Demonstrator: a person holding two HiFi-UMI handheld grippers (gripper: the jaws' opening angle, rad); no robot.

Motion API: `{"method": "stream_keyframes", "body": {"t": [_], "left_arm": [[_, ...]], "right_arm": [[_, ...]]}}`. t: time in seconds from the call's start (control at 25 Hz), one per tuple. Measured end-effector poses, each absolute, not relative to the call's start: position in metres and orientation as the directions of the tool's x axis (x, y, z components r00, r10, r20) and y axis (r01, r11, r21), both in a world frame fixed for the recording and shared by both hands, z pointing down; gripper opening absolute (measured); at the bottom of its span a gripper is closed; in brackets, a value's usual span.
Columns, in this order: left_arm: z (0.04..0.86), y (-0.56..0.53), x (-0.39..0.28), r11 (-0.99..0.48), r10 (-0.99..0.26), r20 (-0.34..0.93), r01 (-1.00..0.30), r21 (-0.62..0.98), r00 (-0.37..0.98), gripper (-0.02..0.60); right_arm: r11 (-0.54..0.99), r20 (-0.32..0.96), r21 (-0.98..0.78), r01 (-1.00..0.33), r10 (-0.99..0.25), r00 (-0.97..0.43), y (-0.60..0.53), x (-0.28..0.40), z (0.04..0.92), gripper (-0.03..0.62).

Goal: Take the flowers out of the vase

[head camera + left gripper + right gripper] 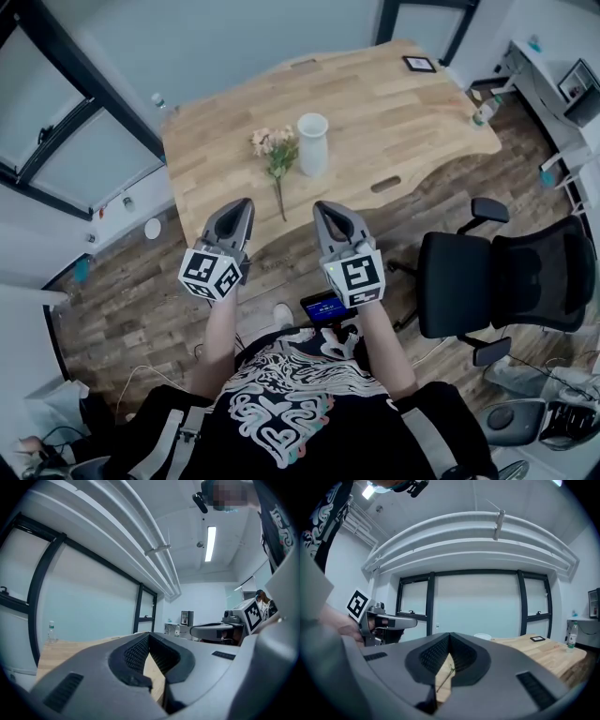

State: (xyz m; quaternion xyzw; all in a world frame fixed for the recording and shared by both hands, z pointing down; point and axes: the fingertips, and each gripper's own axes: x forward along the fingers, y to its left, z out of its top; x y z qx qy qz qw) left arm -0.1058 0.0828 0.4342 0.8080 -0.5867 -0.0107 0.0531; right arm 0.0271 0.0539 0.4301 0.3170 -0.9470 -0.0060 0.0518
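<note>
1 pink bouquet (pixel 276 152) beside white vase (pixel 312 143)

Left gripper (pixel 149 635): jaws together, nothing between them.
Wooden table (pixel 70 648): behind the jaws, toward eight o'clock.
Water bottle (pixel 50 631): nine o'clock — upright.
Right gripper (pixel 194 631): three o'clock, marker cube showing.
Ceiling light (pixel 210 537): one o'clock — lit.

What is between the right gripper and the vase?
In the head view, only bare table separates the right gripper from the vase; the flowers lie left of the vase.
</note>
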Motion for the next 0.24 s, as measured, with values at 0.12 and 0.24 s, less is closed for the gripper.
{"method": "stream_keyframes", "body": {"t": [0.12, 0.24], "left_arm": [[0.44, 0.086, -0.112, -0.302, -0.95, 0.055, -0.948, 0.102, 0.308, 0.003], [0.446, 0.089, -0.115, -0.307, -0.947, 0.063, -0.945, 0.11, 0.315, 0.003]], "right_arm": [[0.8, 0.092, 0.047, -0.598, -0.6, -0.795, 0.056, 0.021, 0.43, 0.005], [0.801, 0.097, 0.045, -0.597, -0.599, -0.795, 0.057, 0.018, 0.434, 0.005]]}}
